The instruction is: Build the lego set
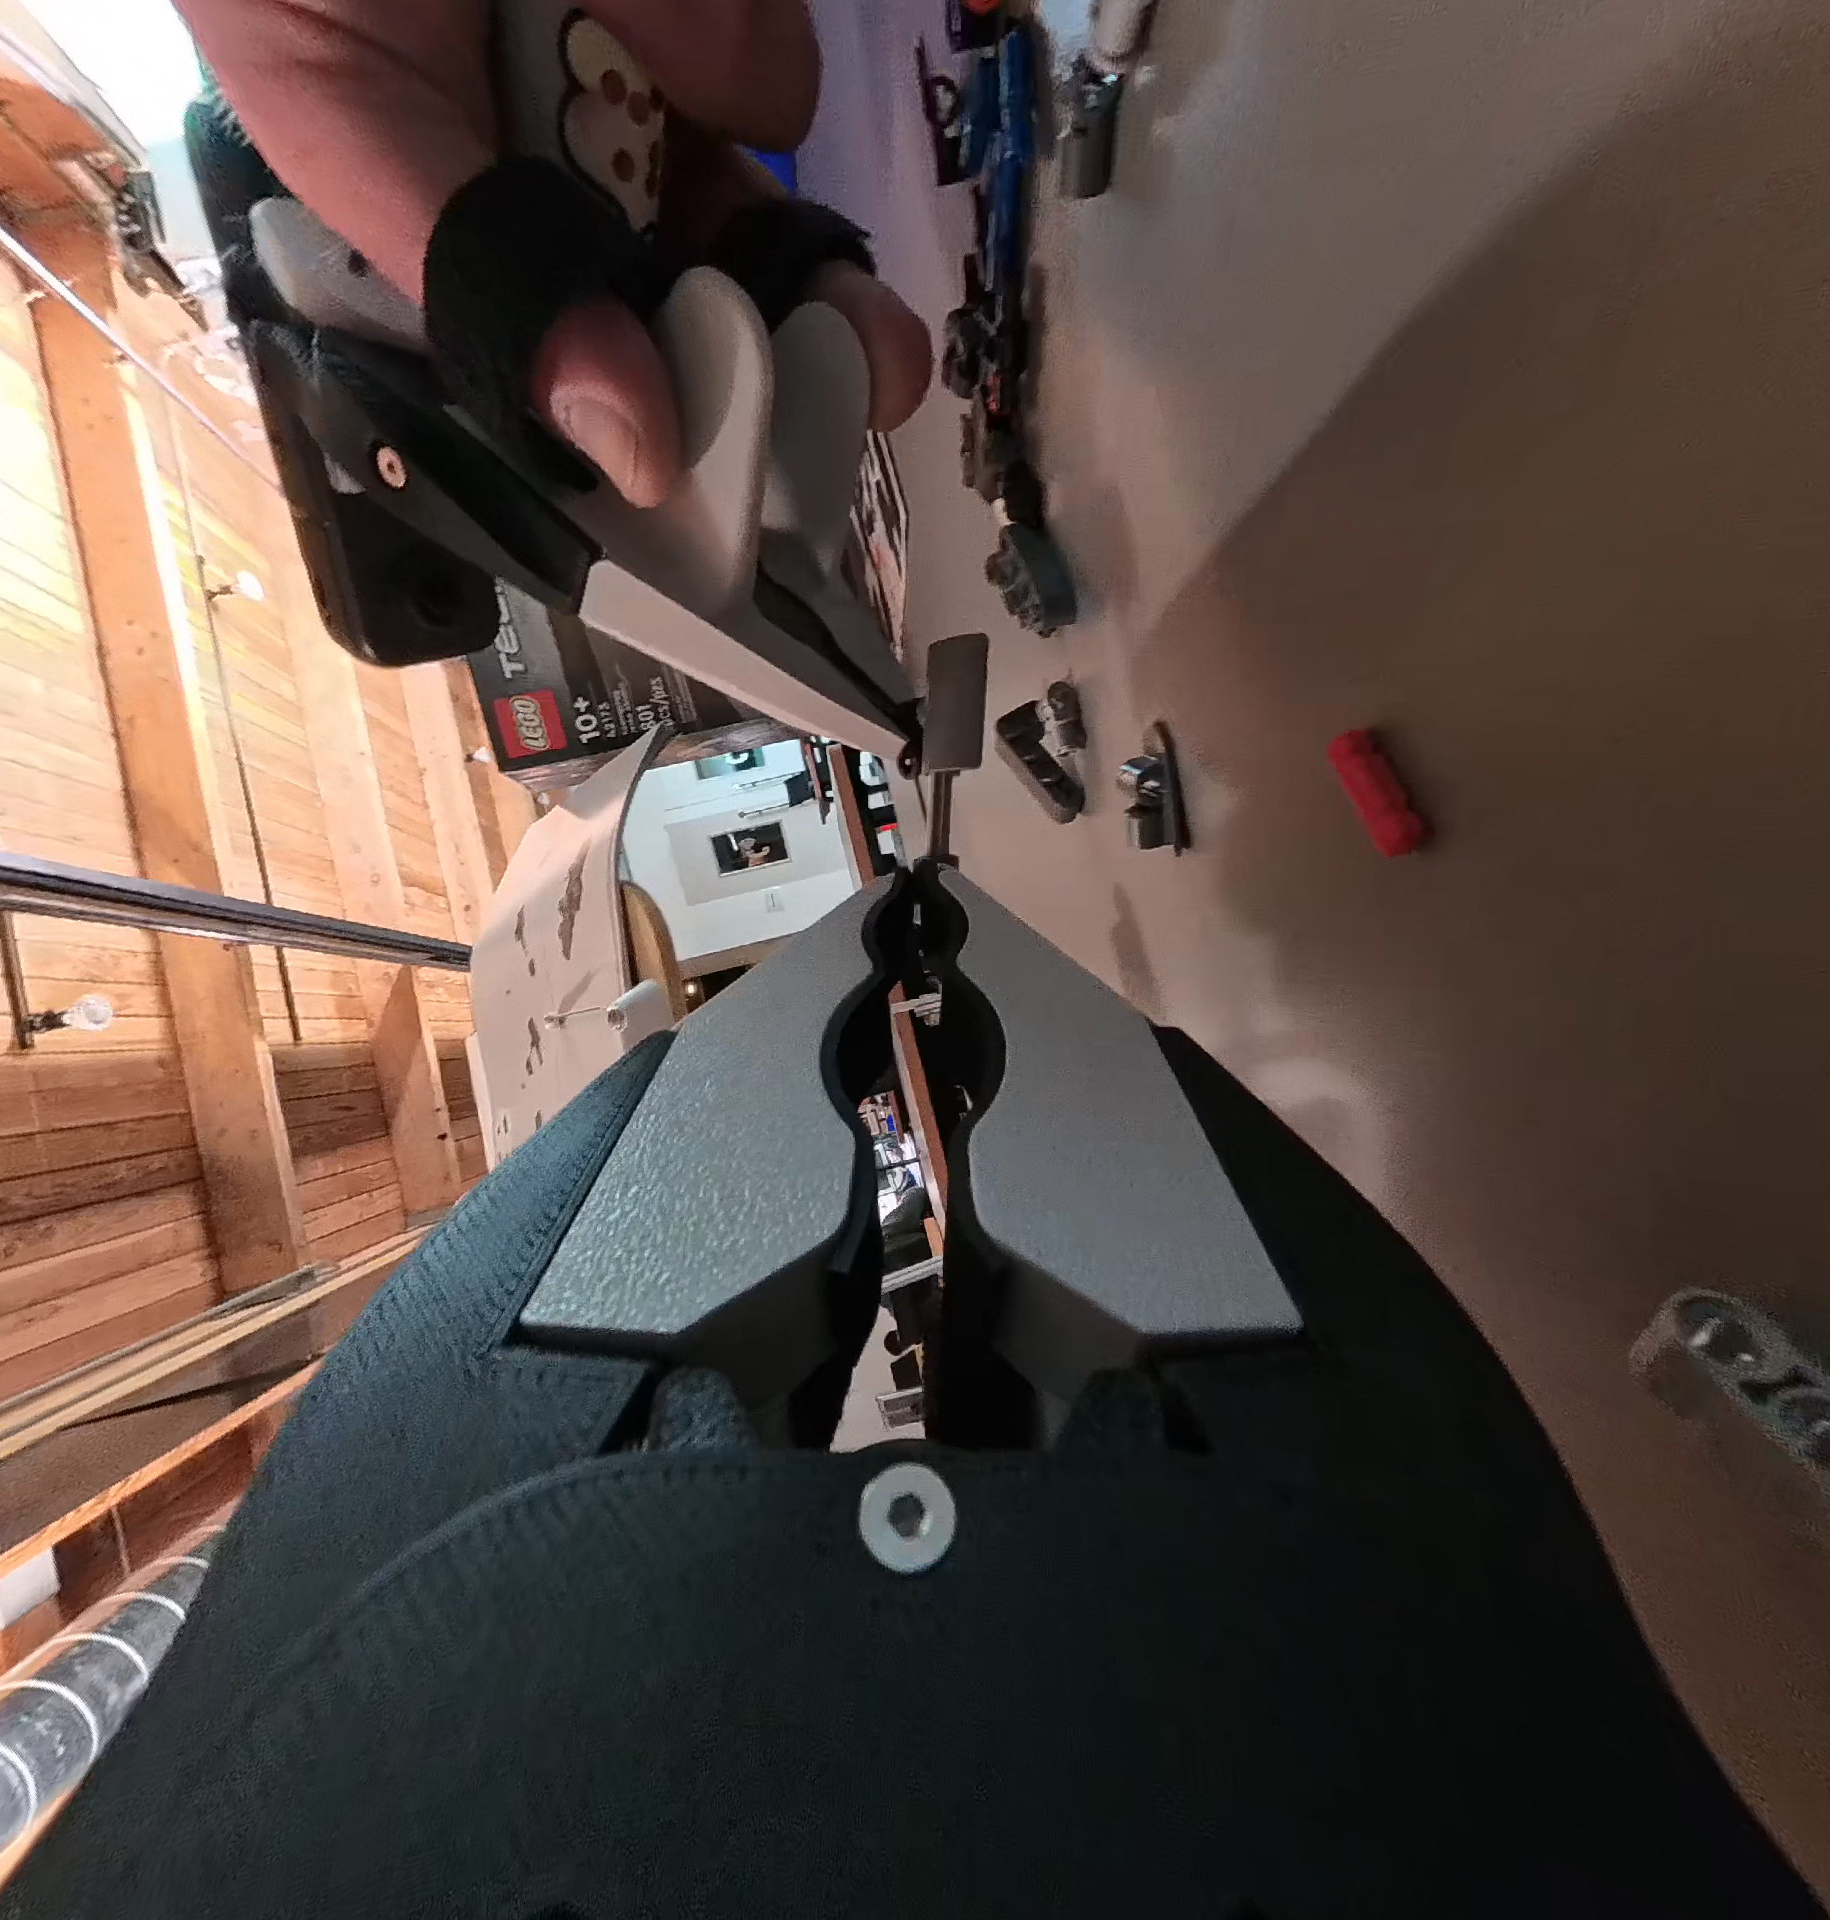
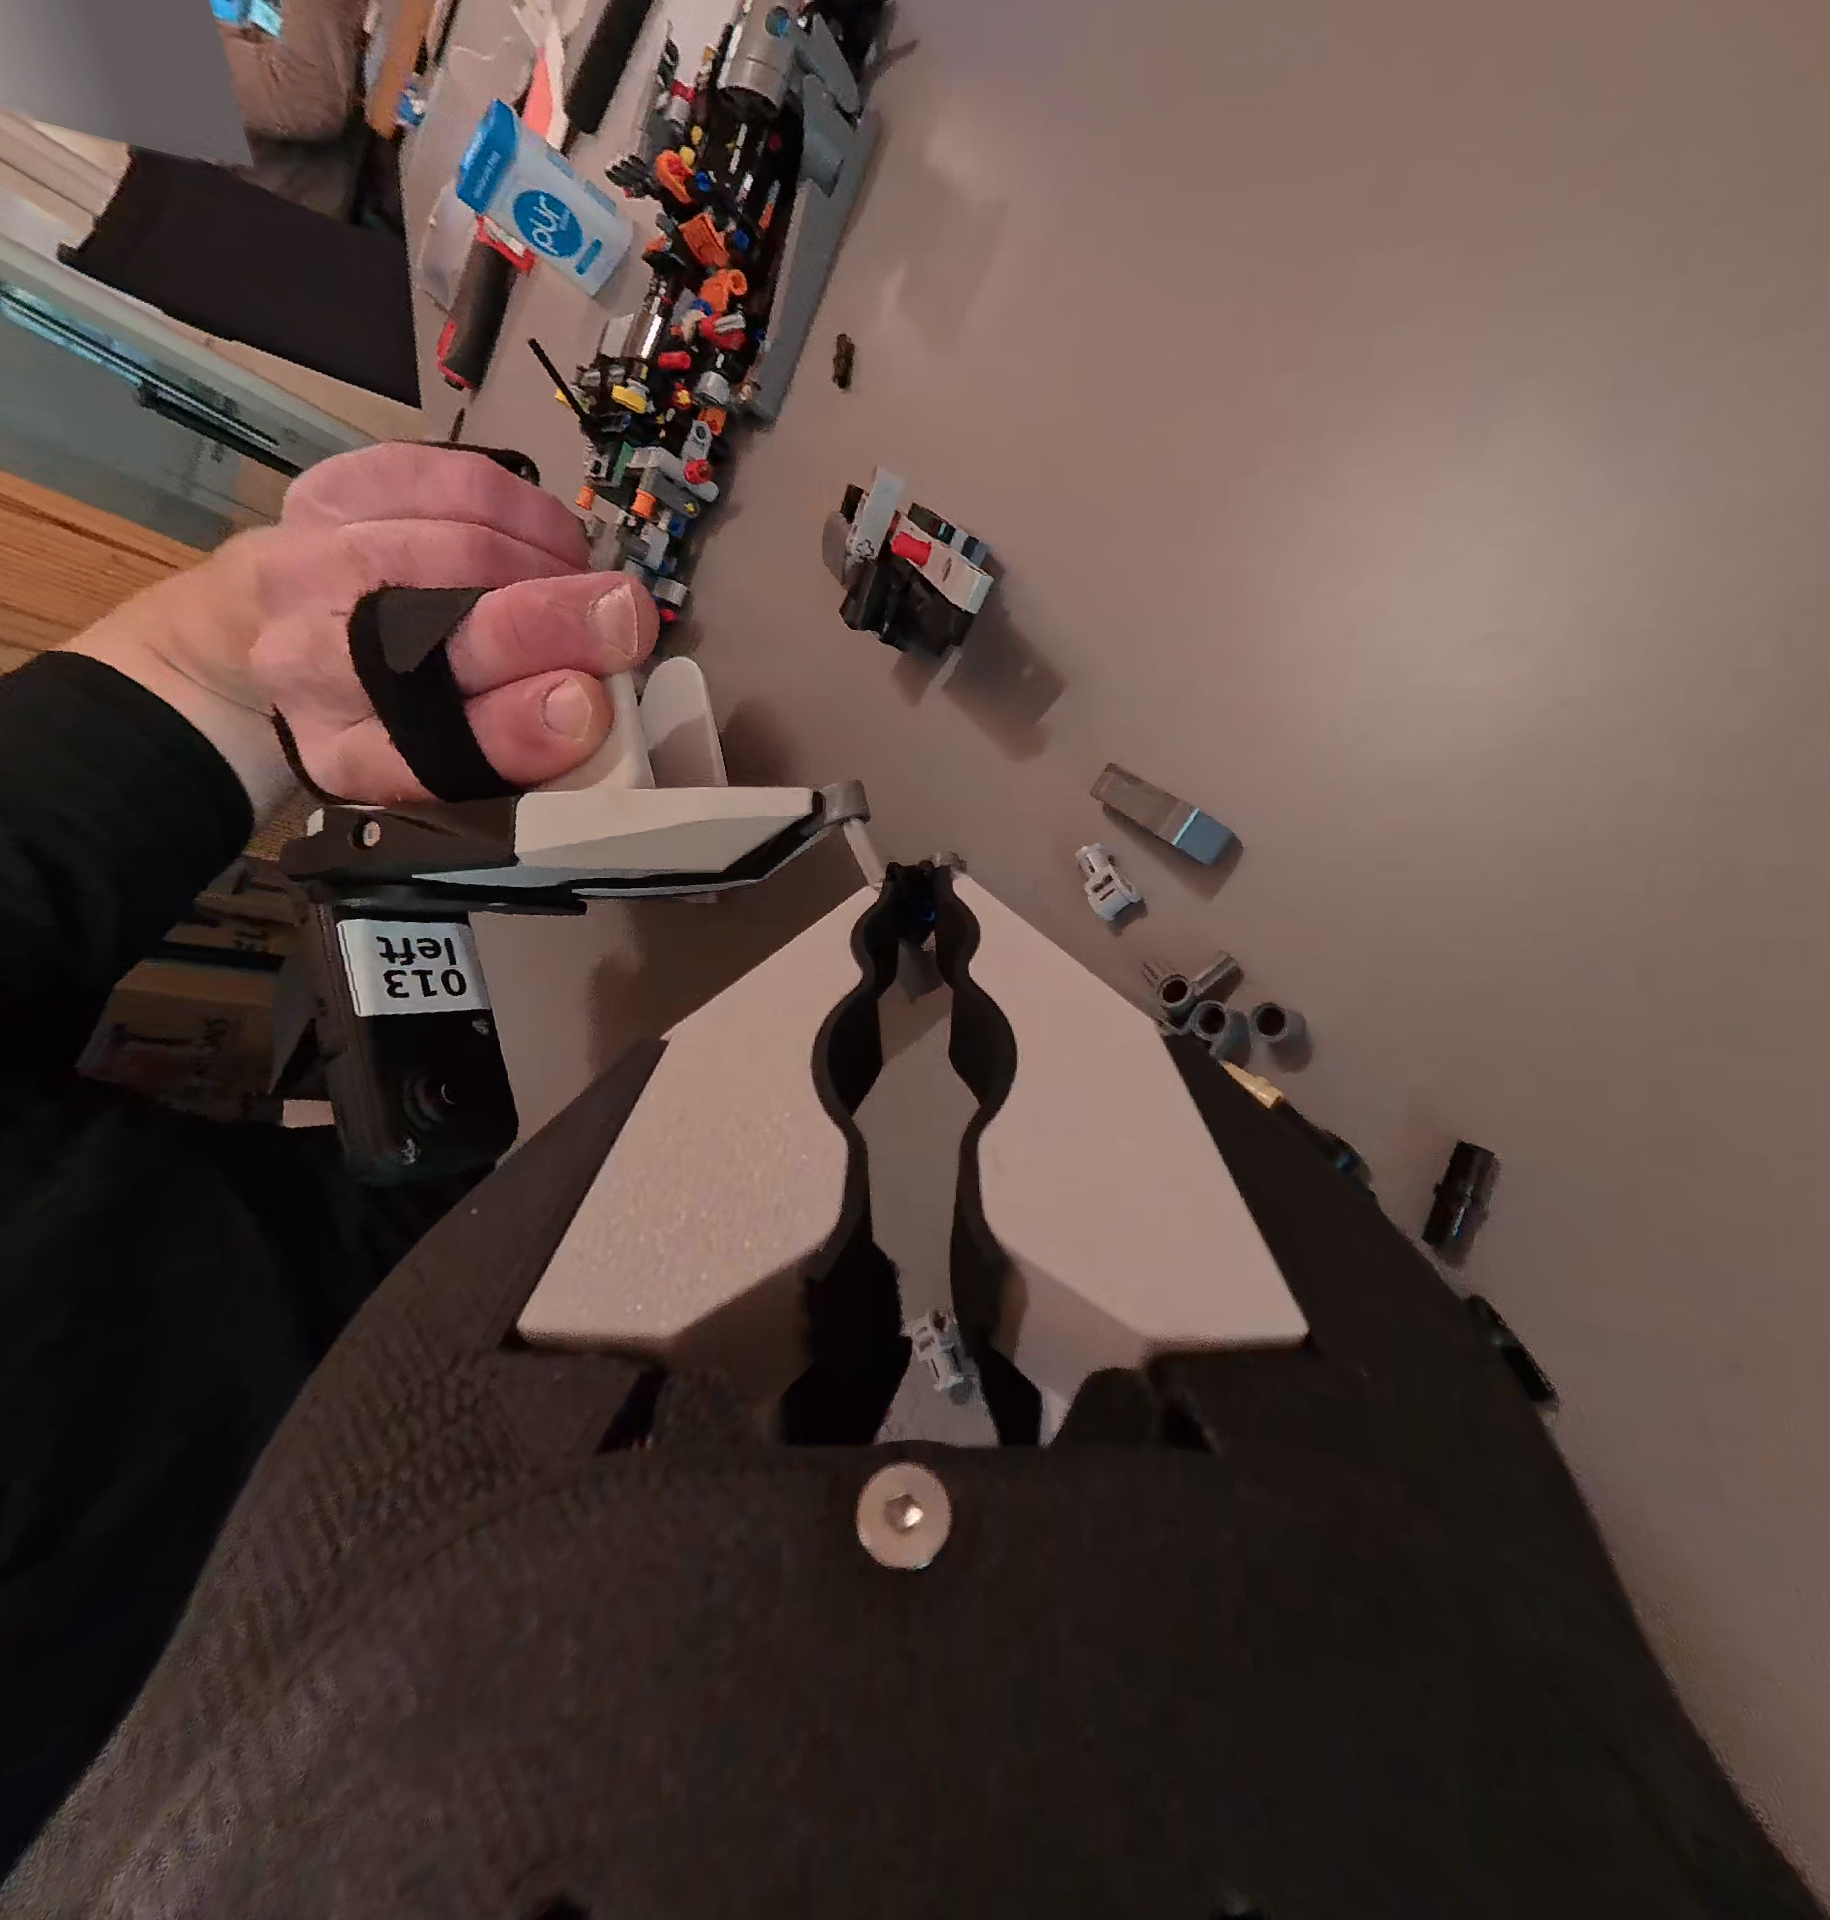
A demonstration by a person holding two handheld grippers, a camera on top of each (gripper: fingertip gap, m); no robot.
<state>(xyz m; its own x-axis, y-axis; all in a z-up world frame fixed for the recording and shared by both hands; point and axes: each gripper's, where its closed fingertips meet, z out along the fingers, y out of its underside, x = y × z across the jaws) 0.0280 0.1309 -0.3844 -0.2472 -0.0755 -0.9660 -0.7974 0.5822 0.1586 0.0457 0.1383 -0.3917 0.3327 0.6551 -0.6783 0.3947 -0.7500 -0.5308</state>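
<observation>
In the left wrist view my left gripper (image 1: 923, 875) is shut on a thin grey axle (image 1: 938, 821) that carries a flat grey Lego piece (image 1: 958, 694) at its far end. My right gripper (image 1: 909, 743) reaches in from the upper left, and its tips touch that piece. In the right wrist view my right gripper (image 2: 916, 878) is shut on a small black and blue pin (image 2: 917, 906). The left gripper (image 2: 838, 812) comes in from the left with the grey piece (image 2: 846, 798) and axle (image 2: 866, 840) at its tips. Both are held above the grey table (image 2: 1410, 520).
Loose parts lie on the table: a red brick (image 1: 1373, 795), black pieces (image 1: 1041, 753), a grey beam (image 1: 1763, 1392), a grey-blue slope (image 2: 1165, 816), grey connectors (image 2: 1217, 1013), a black pin (image 2: 1462, 1190). A small black assembly (image 2: 916, 577), a pile of coloured parts (image 2: 682, 343) and the set's box (image 1: 599, 707) are farther off.
</observation>
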